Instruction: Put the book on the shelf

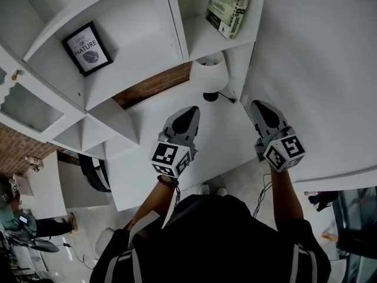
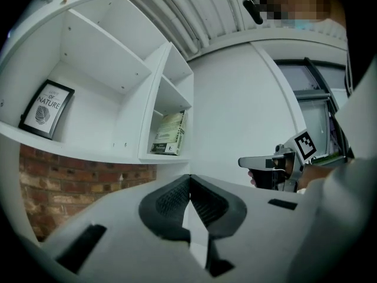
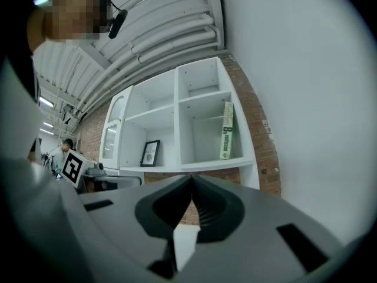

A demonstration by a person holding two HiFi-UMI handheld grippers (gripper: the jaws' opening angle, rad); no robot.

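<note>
A green book [image 1: 231, 6] stands leaning in the right-hand compartment of the white shelf unit [image 1: 177, 28]; the left gripper view shows the book [image 2: 169, 133] at centre, and the right gripper view shows the book [image 3: 226, 131] upright against the compartment's right wall. My left gripper [image 1: 191, 112] is shut and holds nothing, hanging below the shelf. My right gripper [image 1: 257, 106] is also shut and empty, to the right and below the book. Both grippers [image 2: 189, 188] [image 3: 191, 188] are well clear of the book.
A framed "nature" picture [image 1: 87, 49] stands in the left compartment. A white lamp [image 1: 209, 75] sits under the shelf by a brick wall [image 1: 154, 84]. A white wall [image 1: 318, 69] fills the right. A cabinet door with a glass pane [image 1: 23, 105] is at far left.
</note>
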